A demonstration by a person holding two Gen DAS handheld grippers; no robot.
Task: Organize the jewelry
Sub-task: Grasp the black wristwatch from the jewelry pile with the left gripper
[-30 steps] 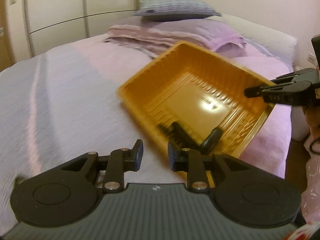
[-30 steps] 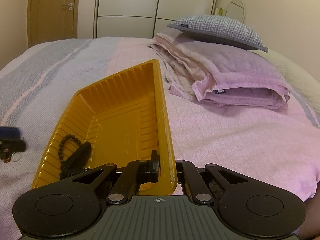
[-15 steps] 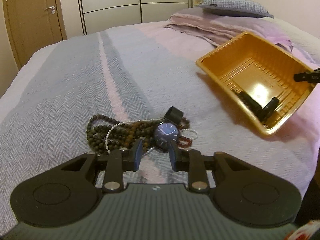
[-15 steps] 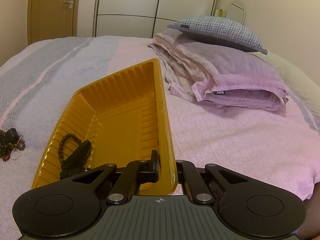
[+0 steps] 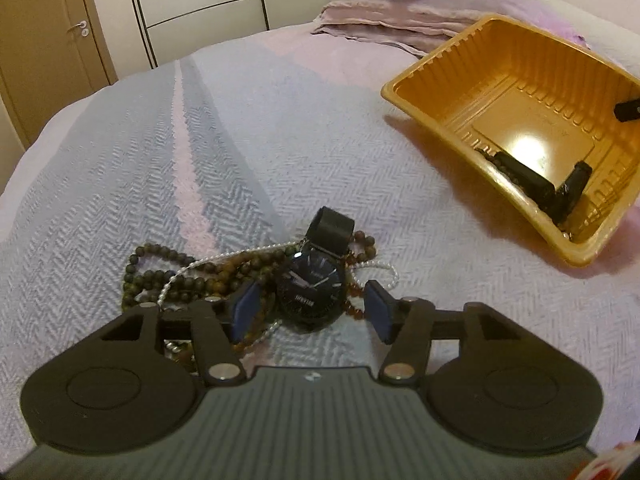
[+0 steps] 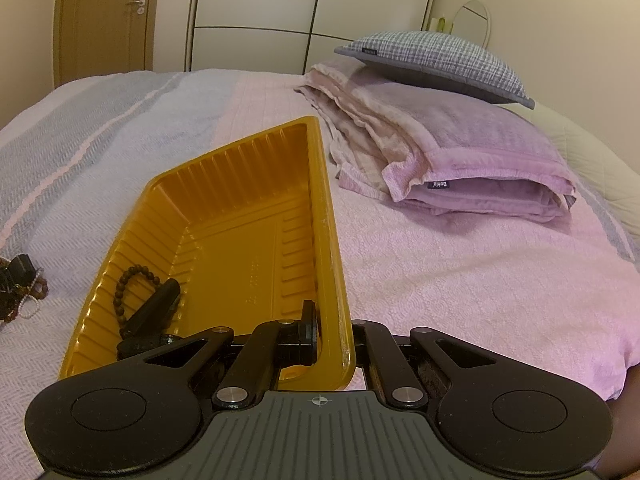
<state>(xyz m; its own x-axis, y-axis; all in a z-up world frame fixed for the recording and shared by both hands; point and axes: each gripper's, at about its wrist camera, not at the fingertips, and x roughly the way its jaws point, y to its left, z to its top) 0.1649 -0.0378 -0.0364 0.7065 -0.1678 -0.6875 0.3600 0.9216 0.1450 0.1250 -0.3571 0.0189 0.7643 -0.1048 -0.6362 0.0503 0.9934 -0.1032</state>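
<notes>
1. Watch (image 5: 310,290) directly ahead of the left gripper (image 5: 310,306), dial up on the bedspread (image 5: 120,184), lying between the two blue pads (image 5: 245,307) but apparently touching neither.
2. Strap (image 5: 334,226) running away from the gripper toward the far side of the bed, so long axis roughly in line with the fingers; pads set to meet the case from either flank.
3. Tangled under and beside the watch: brown bead strands (image 5: 180,276) and a thin pearl string (image 5: 192,270), spreading toward the left edge of the bed; risk of snagging them, judging by how closely they crowd the left pad.
4. Left gripper about half spread, jaws just opened wider, holding nothing.
5. Left hand clearly the nearer to the pile; seen from the right wrist, the pile (image 6: 18,288) sits well off at the far left.
6. Right gripper (image 6: 336,336) fully closed on the near rim of the yellow tray (image 6: 224,208), tipping it up on the bed toward the pile.
7. Already in the tray: a bead bracelet (image 6: 132,280) and a black item (image 6: 154,312), gathered at its low side.
</notes>
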